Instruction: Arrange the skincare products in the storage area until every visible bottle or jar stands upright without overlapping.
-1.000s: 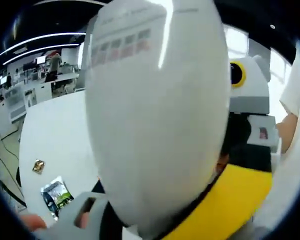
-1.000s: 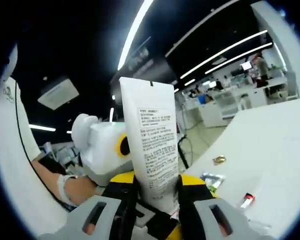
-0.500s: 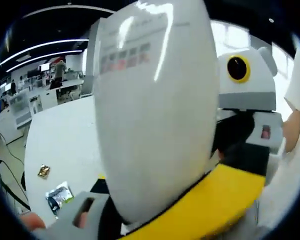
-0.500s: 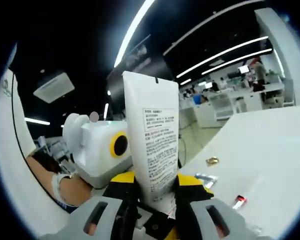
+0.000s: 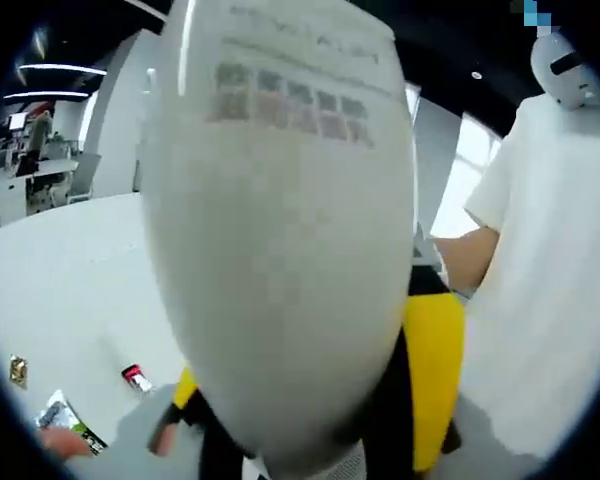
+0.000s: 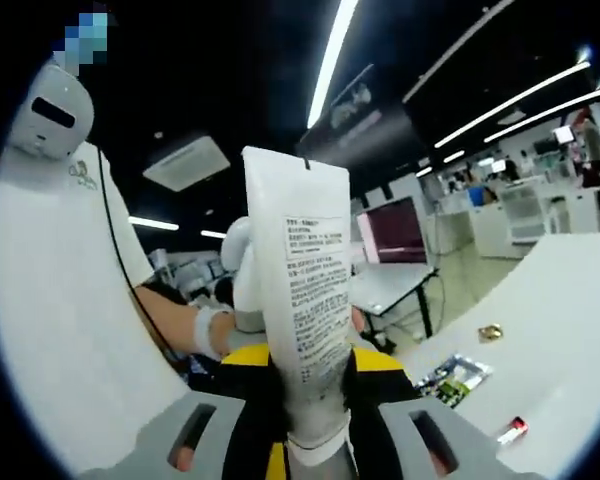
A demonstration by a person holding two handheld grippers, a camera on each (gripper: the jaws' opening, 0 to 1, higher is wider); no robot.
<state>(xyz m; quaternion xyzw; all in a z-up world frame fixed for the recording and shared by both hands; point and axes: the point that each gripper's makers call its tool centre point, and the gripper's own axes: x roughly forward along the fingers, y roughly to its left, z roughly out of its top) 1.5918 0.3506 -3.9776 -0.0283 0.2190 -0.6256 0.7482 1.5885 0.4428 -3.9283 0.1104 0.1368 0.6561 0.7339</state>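
Observation:
A big white oval bottle (image 5: 280, 240) with a row of pink and grey squares on its label stands very close in the left gripper view. My left gripper (image 5: 305, 435) is shut on its lower part, a yellow pad (image 5: 432, 370) showing on the right side. In the right gripper view a flat white tube (image 6: 305, 310) with small black print stands upright, crimped end up. My right gripper (image 6: 315, 405) is shut on the tube's base between yellow pads. Behind the tube, part of the left gripper (image 6: 242, 275) shows, held by a hand (image 6: 195, 328).
A white table (image 5: 70, 270) carries a small red item (image 5: 135, 378), a green sachet (image 5: 65, 420) and a gold wrapper (image 5: 18, 370); the same sachet (image 6: 455, 375) and red item (image 6: 511, 431) lie right of the tube. A person in a white shirt (image 5: 550, 300) stands close.
Both views have swung round. The right gripper's white and yellow body has left the left gripper view; the person's shirt fills that side. Both grips look unchanged.

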